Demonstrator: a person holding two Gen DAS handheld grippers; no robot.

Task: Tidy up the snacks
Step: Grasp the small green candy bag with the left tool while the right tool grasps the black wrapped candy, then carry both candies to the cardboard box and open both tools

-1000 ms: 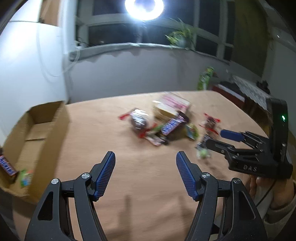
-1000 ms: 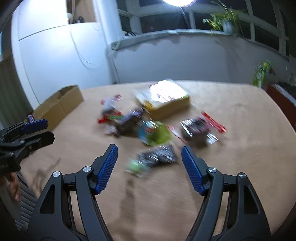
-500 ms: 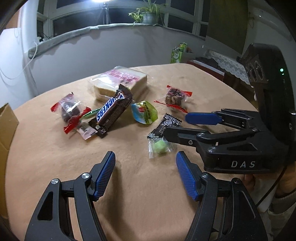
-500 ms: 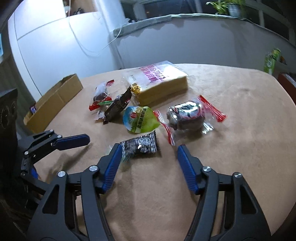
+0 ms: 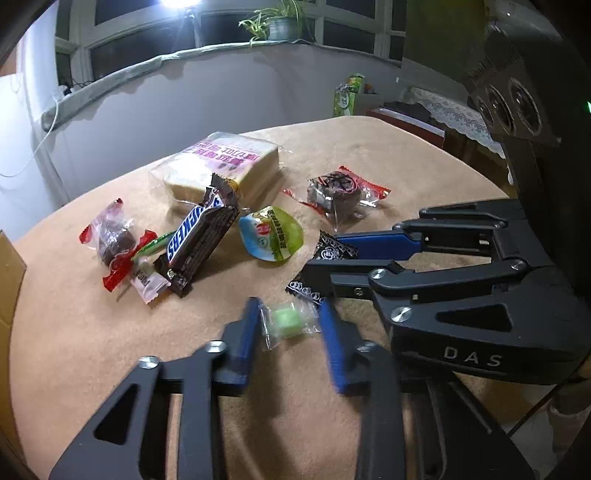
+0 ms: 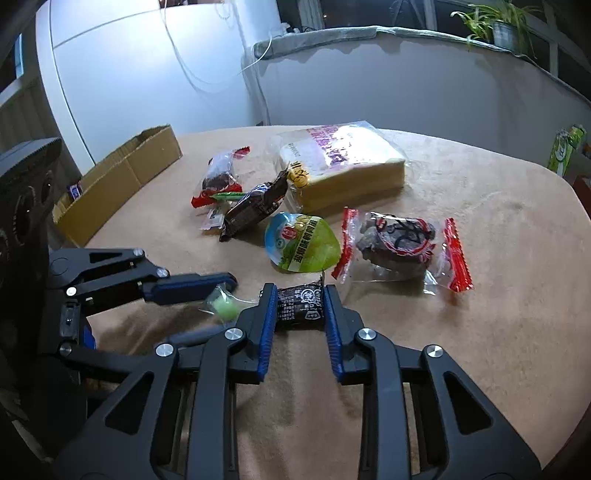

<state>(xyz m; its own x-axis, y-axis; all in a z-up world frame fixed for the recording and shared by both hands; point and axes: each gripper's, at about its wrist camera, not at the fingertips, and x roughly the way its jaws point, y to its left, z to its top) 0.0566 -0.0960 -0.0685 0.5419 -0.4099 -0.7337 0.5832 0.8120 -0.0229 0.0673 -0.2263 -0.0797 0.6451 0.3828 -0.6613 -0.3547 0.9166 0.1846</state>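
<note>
My left gripper (image 5: 288, 317) has its blue pads around a small clear-wrapped green candy (image 5: 290, 320) on the tan table, jaws closing, blurred. The candy also shows in the right wrist view (image 6: 224, 307). My right gripper (image 6: 300, 306) is shut on a small black snack packet (image 6: 300, 307), which also shows in the left wrist view (image 5: 334, 251). Behind lie a green jelly cup (image 6: 303, 242), a Snickers bar (image 5: 199, 236), a bagged sliced bread loaf (image 6: 343, 166) and two red-ended wrapped cakes (image 6: 400, 240) (image 6: 219, 177).
A cardboard box (image 6: 122, 177) with a few snacks inside stands at the table's left edge. A green carton (image 5: 345, 96) stands beyond the far side. A potted plant (image 5: 277, 26) sits on the window ledge. The table edge curves at right.
Both grippers dropped toward the table and narrowed their jaws: the left around the green candy, the right onto the black packet. The view swung from the box to the snack pile.
</note>
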